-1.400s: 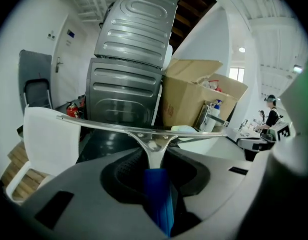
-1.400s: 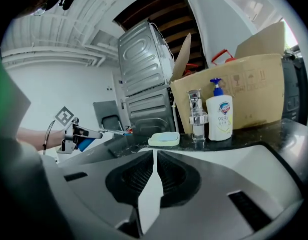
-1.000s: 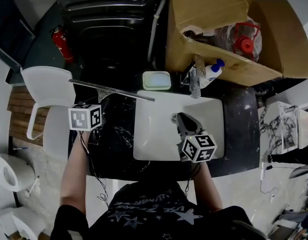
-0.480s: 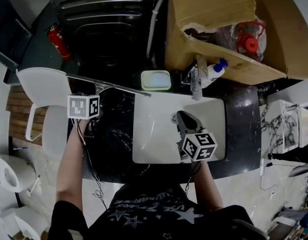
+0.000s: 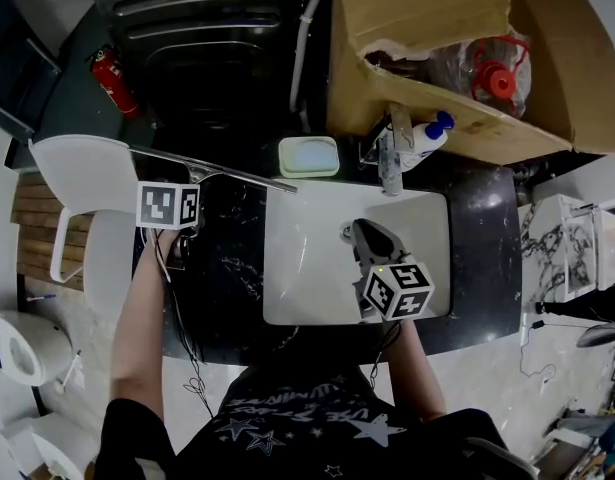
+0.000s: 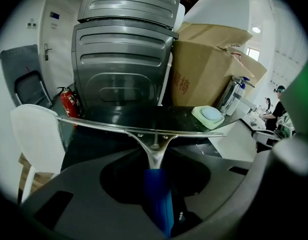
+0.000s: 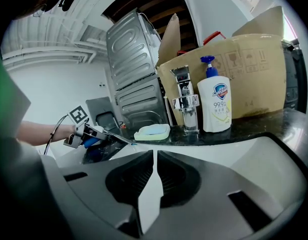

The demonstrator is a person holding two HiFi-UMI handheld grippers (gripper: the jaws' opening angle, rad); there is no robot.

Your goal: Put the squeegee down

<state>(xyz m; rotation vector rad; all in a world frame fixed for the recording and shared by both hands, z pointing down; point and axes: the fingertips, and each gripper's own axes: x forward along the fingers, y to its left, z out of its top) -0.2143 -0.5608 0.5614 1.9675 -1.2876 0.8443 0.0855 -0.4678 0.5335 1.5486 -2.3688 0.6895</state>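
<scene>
The squeegee (image 5: 237, 176) has a long metal blade and a blue handle (image 6: 159, 199). My left gripper (image 5: 187, 193) is shut on that handle and holds the blade crosswise, low over the black counter (image 5: 227, 268), left of the white sink (image 5: 307, 268). In the left gripper view the blade (image 6: 143, 129) spans the picture ahead of my left gripper (image 6: 156, 171). My right gripper (image 5: 365, 238) hovers over the sink basin. Its jaws are shut with only a thin slit, and my right gripper (image 7: 155, 156) holds nothing. From there the squeegee (image 7: 111, 136) shows at the left.
A green soap dish (image 5: 310, 156) sits behind the sink's left corner. A chrome faucet (image 5: 389, 163) and a soap pump bottle (image 5: 424, 140) stand behind the sink. An open cardboard box (image 5: 407, 28) and a grey appliance (image 5: 217, 28) stand at the back. A white chair (image 5: 87, 188) is at the left.
My left gripper and the squeegee have shifted slightly toward the back of the counter and sunk lower. The right gripper has stayed over the sink.
</scene>
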